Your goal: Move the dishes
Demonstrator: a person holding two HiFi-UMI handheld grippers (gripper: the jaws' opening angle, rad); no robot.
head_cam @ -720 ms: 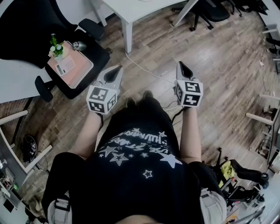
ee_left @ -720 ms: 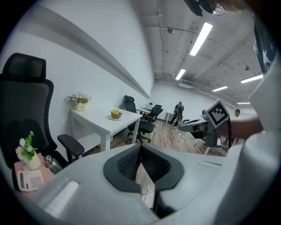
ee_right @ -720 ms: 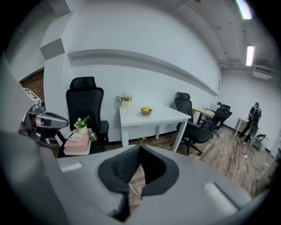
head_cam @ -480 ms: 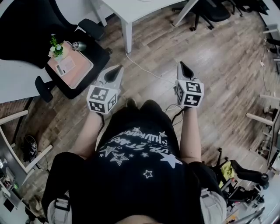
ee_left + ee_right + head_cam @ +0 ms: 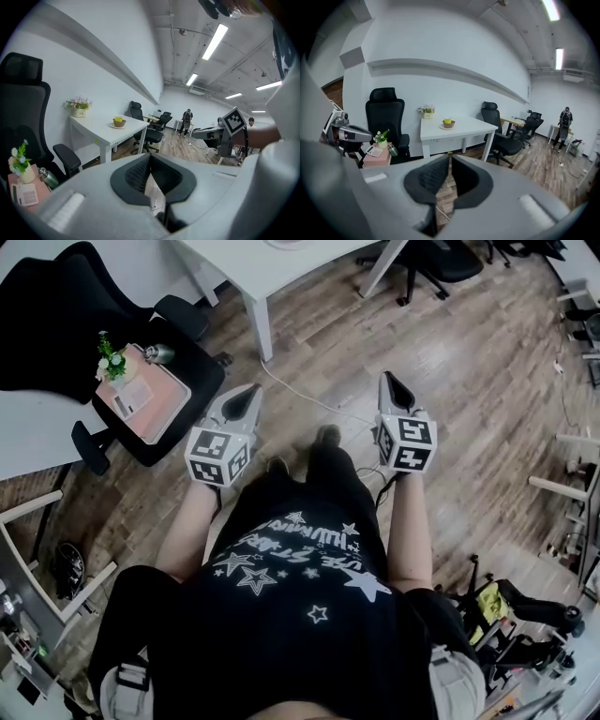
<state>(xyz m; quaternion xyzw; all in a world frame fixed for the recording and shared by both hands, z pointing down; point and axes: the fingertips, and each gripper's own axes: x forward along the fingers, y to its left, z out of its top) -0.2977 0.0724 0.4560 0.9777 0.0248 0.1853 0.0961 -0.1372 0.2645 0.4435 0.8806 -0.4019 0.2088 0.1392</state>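
Left tongs (image 5: 247, 390) and right tongs (image 5: 390, 381) closed, empty. The bowl (image 5: 448, 123) sits on the worktop (image 5: 472, 127), well ahead and probably nearer the left tongs.

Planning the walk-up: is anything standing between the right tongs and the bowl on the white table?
Nothing visible does. The bowl on the white table shows unobstructed beyond the right tongs; only bare floor and a thin cable lie between.
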